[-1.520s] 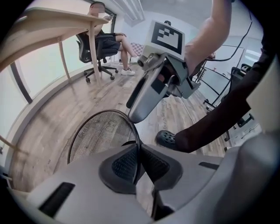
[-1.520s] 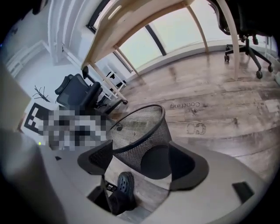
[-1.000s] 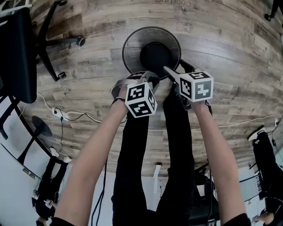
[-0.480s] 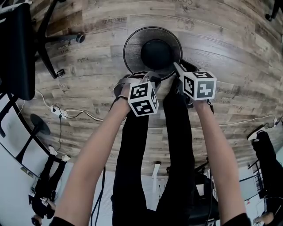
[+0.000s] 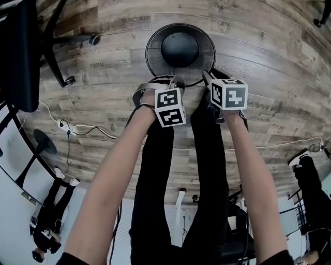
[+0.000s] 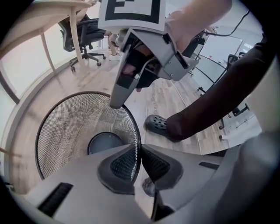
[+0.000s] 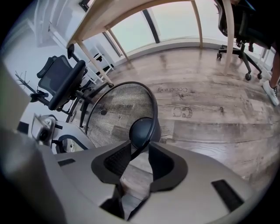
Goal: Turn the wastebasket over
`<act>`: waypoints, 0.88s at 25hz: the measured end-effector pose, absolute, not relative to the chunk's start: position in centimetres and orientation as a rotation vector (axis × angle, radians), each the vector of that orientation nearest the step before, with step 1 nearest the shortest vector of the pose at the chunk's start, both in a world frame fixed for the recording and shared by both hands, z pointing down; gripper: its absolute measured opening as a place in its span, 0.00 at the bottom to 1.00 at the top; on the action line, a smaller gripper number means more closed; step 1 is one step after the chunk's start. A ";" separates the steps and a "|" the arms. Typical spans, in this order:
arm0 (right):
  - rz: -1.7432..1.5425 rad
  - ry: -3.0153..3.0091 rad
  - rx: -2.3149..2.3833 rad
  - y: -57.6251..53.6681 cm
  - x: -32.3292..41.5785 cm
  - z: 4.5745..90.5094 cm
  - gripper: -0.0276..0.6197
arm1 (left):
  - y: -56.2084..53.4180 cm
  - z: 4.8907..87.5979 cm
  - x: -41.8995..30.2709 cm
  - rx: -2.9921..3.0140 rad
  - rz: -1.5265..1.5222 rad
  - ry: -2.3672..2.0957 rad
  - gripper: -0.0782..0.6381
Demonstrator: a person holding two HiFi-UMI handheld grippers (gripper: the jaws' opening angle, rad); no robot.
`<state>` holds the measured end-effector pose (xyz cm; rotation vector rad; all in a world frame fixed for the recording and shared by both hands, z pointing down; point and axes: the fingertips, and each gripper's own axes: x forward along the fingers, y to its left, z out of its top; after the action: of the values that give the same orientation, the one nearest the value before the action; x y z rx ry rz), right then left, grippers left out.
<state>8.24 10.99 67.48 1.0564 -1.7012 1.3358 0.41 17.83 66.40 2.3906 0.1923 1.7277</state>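
Wastebasket [image 5: 180,49] of black wire mesh stands upright on the floor [image 5: 269,62], open mouth up, its solid dark bottom showing through the opening. It sits just ahead of the person's feet. The left tongs [image 5: 175,83] are clamped on the near rim, the thin wire edge pinched between the two pads in the left gripper view. The right tongs [image 5: 208,77] meet the same rim a little further round; their jaws have just been closing, and in the right gripper view the rim runs between them and they grip it.

The floor is grey-brown wood planking with faint lettering printed on it beyond the basket. A dark perforated shoe [image 6: 157,124] is planted beside the basket. An office chair [image 5: 20,52] on castors stands to the left, and a white power strip [image 5: 67,130] with trailing cables lies near it. A pale wooden bench [image 7: 131,13] on slanted legs stands by the bright windows.
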 end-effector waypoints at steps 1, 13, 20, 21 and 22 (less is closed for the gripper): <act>1.339 -1.706 1.040 11.2 8.0 67.5 0.26 | 18.0 66.5 0.2 2.386 1.732 0.196 0.18; 1.260 -1.665 1.038 11.8 9.4 66.1 0.32 | 17.1 65.2 -1.7 2.414 1.666 0.064 0.21; 1.227 -1.680 1.018 13.3 9.6 59.7 0.31 | 15.5 58.5 -4.0 2.417 1.587 -0.134 0.21; 1.223 -1.691 1.021 13.0 9.5 58.5 0.31 | 15.1 57.3 -4.1 2.410 1.560 -0.174 0.21; 1.218 -1.704 1.026 12.7 9.4 57.2 0.30 | 14.6 56.1 -4.1 2.403 1.526 -0.216 0.19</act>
<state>9.38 12.65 57.23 1.0257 -1.7039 1.2178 -4.15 14.62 56.09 2.4034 -0.2157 1.5264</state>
